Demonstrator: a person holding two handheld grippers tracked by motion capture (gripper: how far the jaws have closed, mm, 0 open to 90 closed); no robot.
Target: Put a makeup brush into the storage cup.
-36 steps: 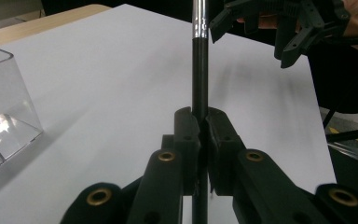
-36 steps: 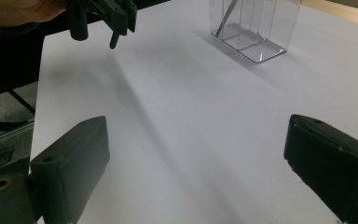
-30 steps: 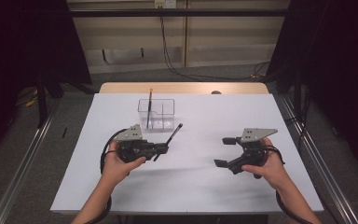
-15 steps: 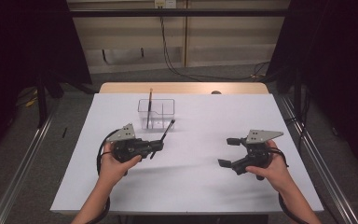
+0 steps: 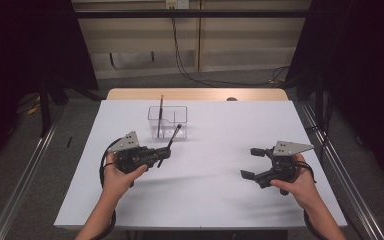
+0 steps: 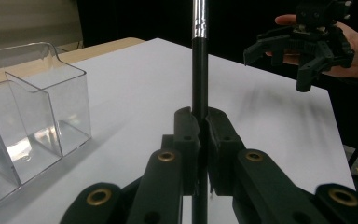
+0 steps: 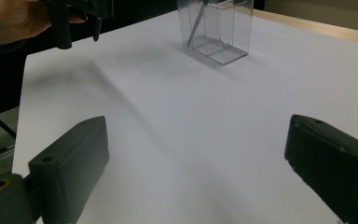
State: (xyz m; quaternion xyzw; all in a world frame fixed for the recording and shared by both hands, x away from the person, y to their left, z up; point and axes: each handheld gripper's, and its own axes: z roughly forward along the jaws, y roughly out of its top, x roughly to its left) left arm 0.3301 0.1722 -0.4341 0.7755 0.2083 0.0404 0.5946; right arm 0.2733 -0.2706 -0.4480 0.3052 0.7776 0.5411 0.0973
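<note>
- While the left tongs (image 5: 164, 153) pinch a black pen (image 5: 173, 136), it slants up just beside the clear organizer (image 5: 179, 116) on the white surface (image 5: 215, 200).
- Right tongs (image 5: 253, 162) stand spread wide, well apart.

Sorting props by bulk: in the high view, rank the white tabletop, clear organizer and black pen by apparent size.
1. white tabletop
2. clear organizer
3. black pen, held in the left claw; thin, partly hidden.

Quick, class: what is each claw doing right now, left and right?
Left claw: closed on a thin black brush.
Right claw: open, holding nothing.
</note>
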